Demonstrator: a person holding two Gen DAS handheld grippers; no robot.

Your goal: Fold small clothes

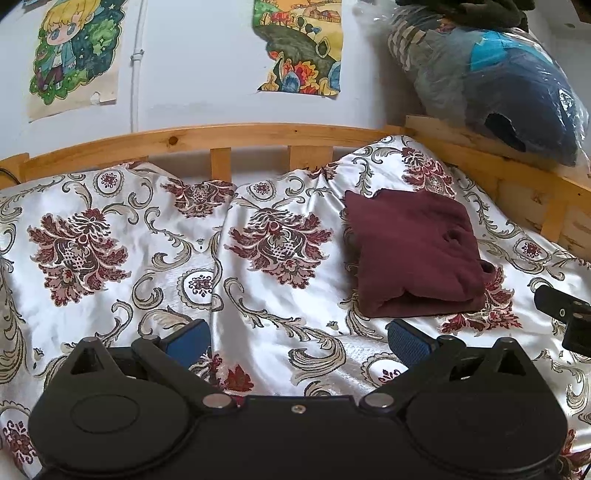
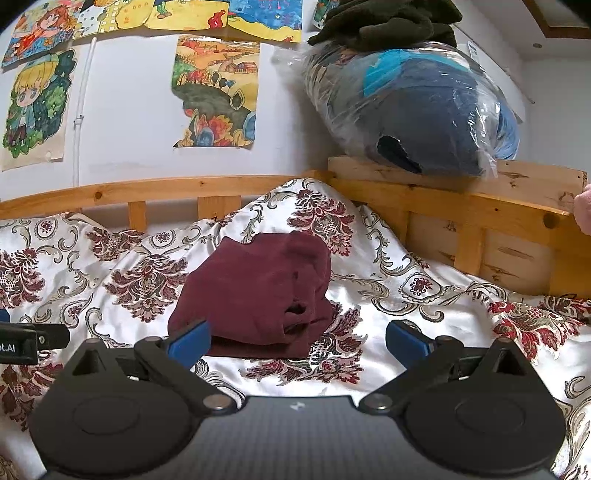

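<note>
A slippery-looking satin bedspread (image 1: 155, 236) covers the wooden-framed bed. Your left gripper (image 1: 299, 341) and right gripper (image 2: 295, 341) hover spread wide, holding nothing. The folded maroon garment (image 2: 255, 288) lies just beyond the right gripper. Nudge it carelessly and it may slide, spilling its folds.

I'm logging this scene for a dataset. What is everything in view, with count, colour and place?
garment: one, maroon, folded, lying on the bedspread
bedspread: one, white satin with red floral pattern, covering the bed
bed frame: one, light wood, along the wall and right end
bag: one, clear plastic holding blue fabric, on the frame's right end
dark clothes: a pile, dark green, atop the bag
drawings: several, multicoloured, on the white wall
left gripper: black, blue pads, open, empty
right gripper: black, blue pads, open, empty
</note>
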